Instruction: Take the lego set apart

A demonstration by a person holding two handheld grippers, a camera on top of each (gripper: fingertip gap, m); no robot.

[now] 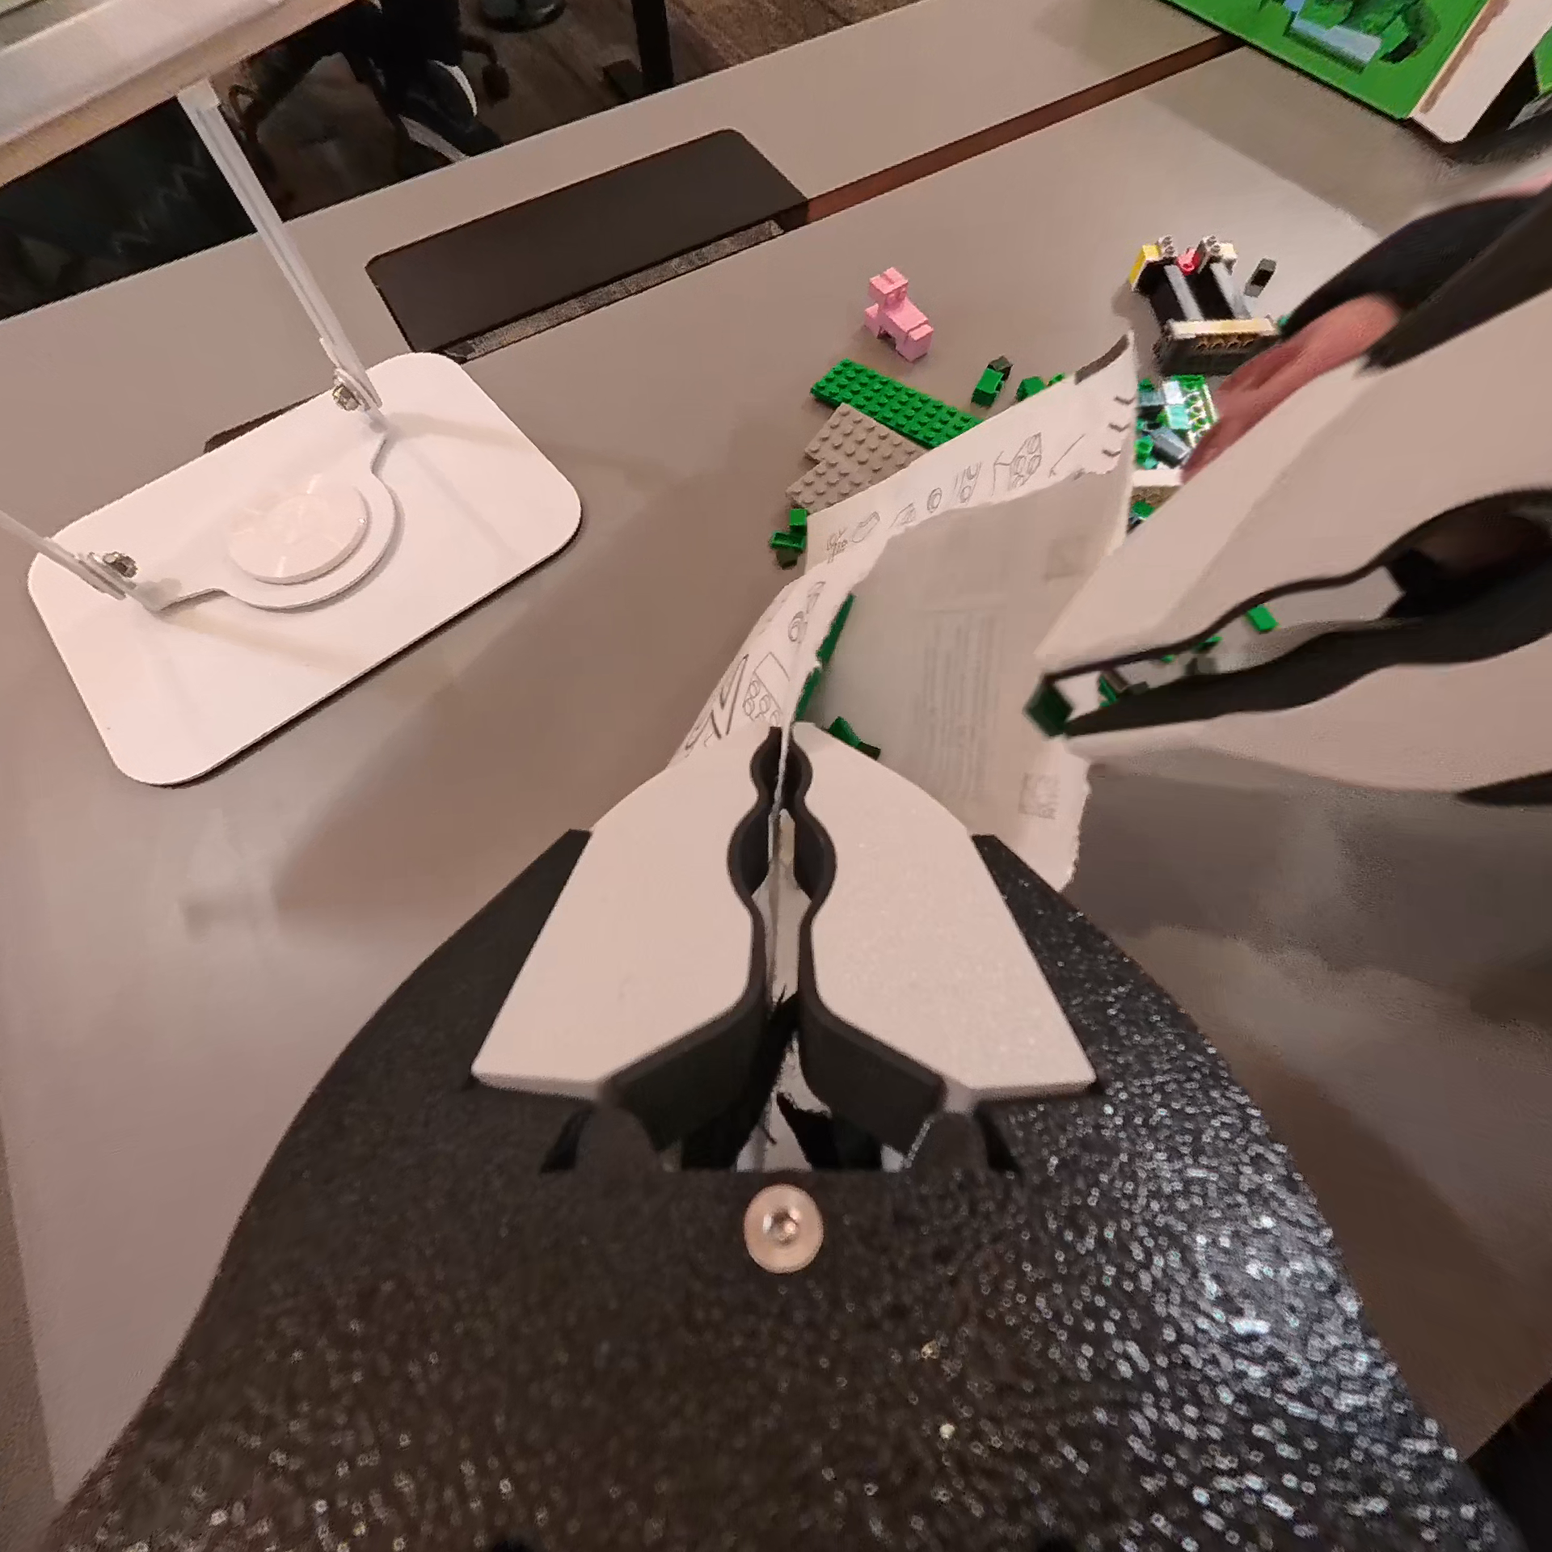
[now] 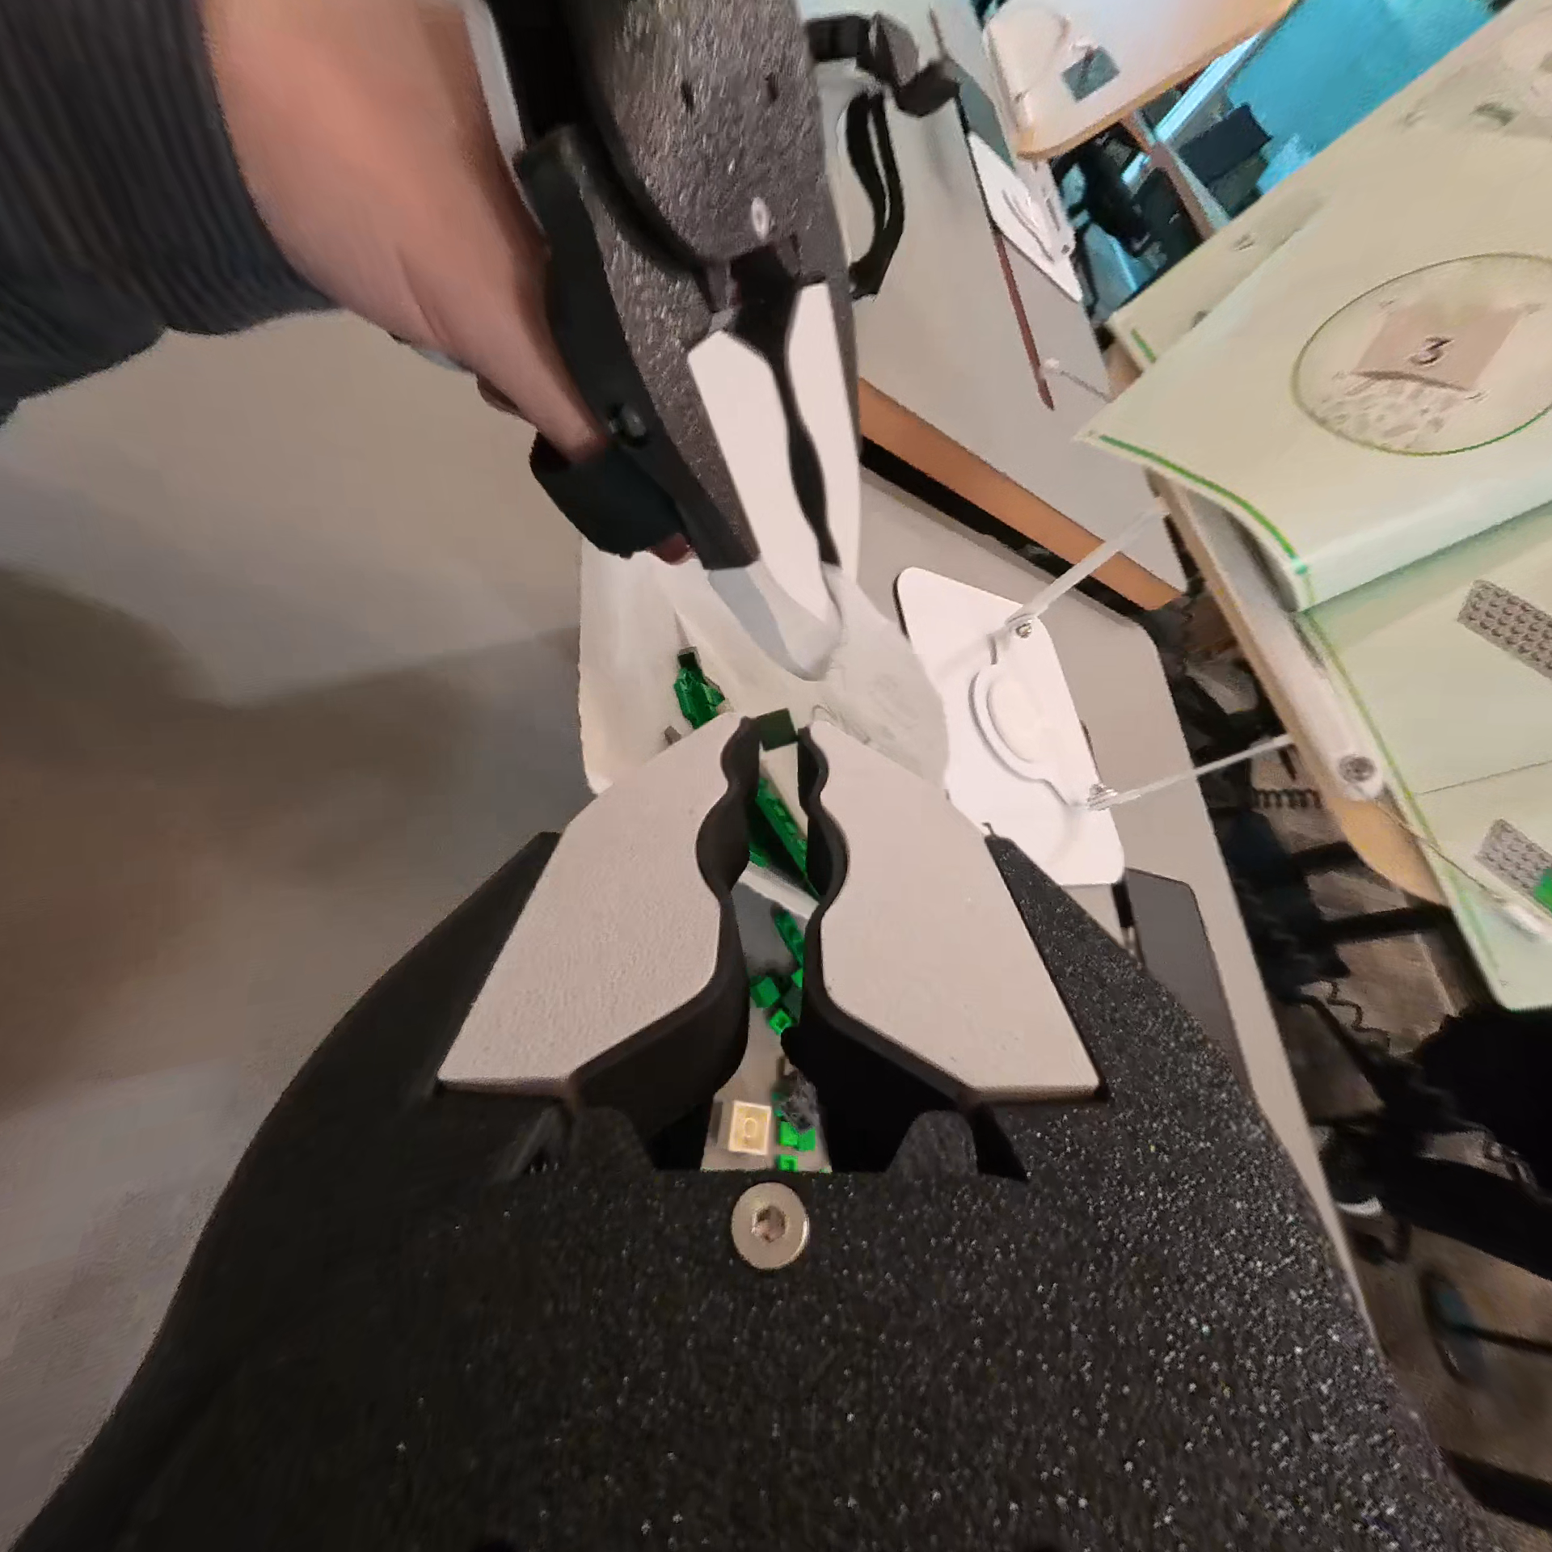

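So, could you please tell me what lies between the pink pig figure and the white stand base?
Only bare grey table between pink pig and stand base, in the left wrist view.

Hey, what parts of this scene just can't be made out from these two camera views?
- Left wrist view: lego pieces behind the paper bag, which the left gripper clamps.
- Left wrist view: black lego build, partly hidden by the blurred right gripper.
- Right wrist view: green brick at the right gripper's tips, blurred.
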